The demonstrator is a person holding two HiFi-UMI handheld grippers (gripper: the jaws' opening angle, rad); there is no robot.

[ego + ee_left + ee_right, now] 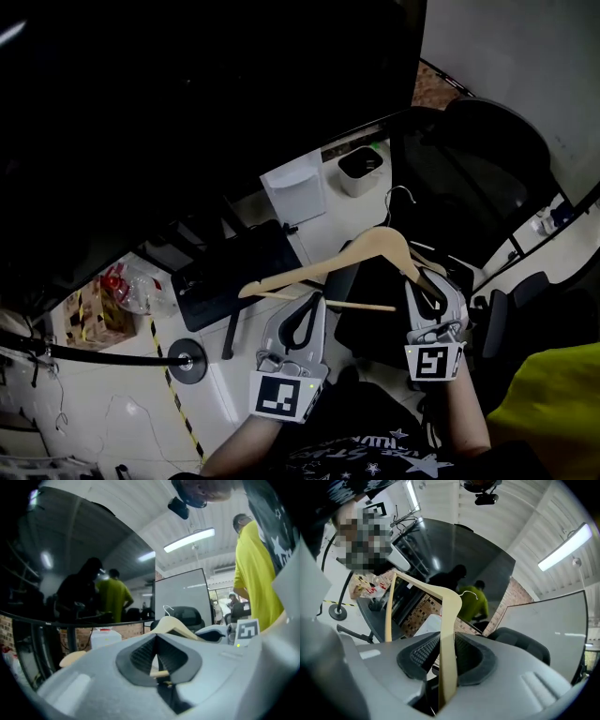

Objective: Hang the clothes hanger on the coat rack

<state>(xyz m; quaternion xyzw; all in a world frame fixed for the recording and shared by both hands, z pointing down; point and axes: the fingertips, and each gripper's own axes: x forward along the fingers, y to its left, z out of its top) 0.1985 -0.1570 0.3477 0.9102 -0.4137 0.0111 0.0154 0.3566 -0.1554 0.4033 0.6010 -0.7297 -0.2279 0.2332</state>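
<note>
Gripping the wooden hanger (366, 253) from two sides, both tools have it up in front of the person, clear of the floor and of the furniture below. The left gripper (302, 319) is closed on the thin lower bar (158, 671), which shows pinched between its ribbed pads. The right gripper (429, 289) is closed partway on the sloping right shoulder (449, 644), the flat wood running straight up through its jaws. The hanger's long axis lies across the head view, the left tip lower and nearer the person's left, the right end at the right gripper. The wire hook (397, 199) rises from the peak and points away from the person, toward the black office chair (487, 159). The right gripper sits closer to the hook, so it probably steers the hooking. No coat rack can be named with certainty; a dark pole on a round base (186, 361) stands well off to the left and may belong to it, in which case the hook would need swinging that way
</note>
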